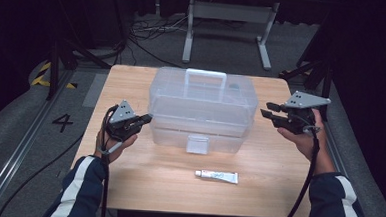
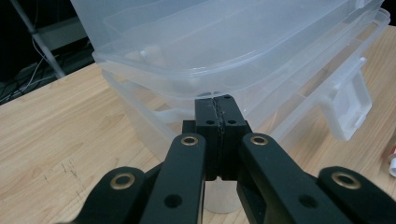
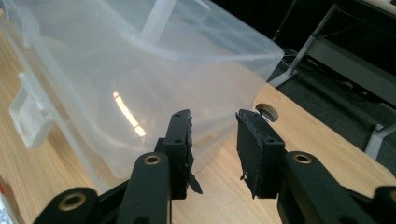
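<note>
A clear plastic box (image 1: 201,104) with a carry handle (image 1: 206,74) and a front latch (image 1: 197,144) stands shut on the wooden table (image 1: 142,181). My left gripper (image 1: 148,117) is shut with nothing between its pads. In the left gripper view its tips (image 2: 218,105) sit right against the box (image 2: 224,51), just under the lid's rim at the left end. My right gripper (image 1: 265,110) hovers open off the box's right end. Its jaws (image 3: 212,121) point at the box wall (image 3: 140,79) with a bare gap between them. A small white tube (image 1: 216,176) lies in front of the box.
The latch (image 2: 348,109) hangs at the box's front, with the tube's end (image 2: 391,163) just beyond it. A round hole (image 3: 266,111) is cut in the tabletop behind the box's right end. A white metal frame (image 1: 225,20) and cables lie on the floor past the table.
</note>
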`<state>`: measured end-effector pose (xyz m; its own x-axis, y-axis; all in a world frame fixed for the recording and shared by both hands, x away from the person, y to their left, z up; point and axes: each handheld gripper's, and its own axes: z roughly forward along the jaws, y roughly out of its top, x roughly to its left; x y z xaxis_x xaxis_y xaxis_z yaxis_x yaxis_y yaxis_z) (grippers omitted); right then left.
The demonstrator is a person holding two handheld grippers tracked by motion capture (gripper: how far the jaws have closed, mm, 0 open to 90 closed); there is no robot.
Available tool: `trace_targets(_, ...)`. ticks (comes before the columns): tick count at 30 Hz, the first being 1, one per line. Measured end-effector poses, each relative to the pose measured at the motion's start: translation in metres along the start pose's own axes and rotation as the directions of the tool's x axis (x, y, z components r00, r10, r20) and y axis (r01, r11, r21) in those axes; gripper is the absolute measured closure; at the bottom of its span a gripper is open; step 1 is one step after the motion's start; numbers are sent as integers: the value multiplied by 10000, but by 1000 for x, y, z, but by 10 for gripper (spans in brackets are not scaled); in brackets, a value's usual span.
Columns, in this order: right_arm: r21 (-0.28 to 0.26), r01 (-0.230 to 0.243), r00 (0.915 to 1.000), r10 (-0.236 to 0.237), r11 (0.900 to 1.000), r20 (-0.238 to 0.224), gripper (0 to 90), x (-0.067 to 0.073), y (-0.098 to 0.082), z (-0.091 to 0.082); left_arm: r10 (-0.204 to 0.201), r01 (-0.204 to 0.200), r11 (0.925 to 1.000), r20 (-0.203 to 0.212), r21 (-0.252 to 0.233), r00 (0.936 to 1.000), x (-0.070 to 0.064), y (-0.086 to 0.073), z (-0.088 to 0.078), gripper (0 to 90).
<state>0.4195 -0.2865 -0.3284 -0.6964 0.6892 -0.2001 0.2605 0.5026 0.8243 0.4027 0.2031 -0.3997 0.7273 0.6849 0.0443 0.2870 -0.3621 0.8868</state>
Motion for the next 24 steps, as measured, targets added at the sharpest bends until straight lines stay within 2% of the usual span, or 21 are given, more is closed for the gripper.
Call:
trace_targets(10, 79, 111, 9998, -109, 9999, -170, 601, 9, -31, 10, 60, -61, 9998, -50, -180, 10000, 2, 8, -1, 899)
trace_targets(12, 31, 352, 9991, -351, 9994, -229, 589, 12, -34, 12, 123, -124, 9998, -52, -174, 9999, 2, 10, -1, 899)
trace_targets(16, -290, 379, 9989, -386, 9989, -253, 589, 14, -34, 15, 160, -161, 9996, -40, -215, 9999, 2, 11, 0, 899)
trace_targets(20, -449, 626, 9980, -630, 9970, -78, 593, 20, -33, 19, 196, -197, 9996, -47, -198, 9998, 1, 12, 1, 899)
trace_targets(24, -626, 629, 9980, -630, 9961, -6, 604, 22, -34, 22, 176, -177, 9995, -45, -267, 9998, 2, 13, 1, 899)
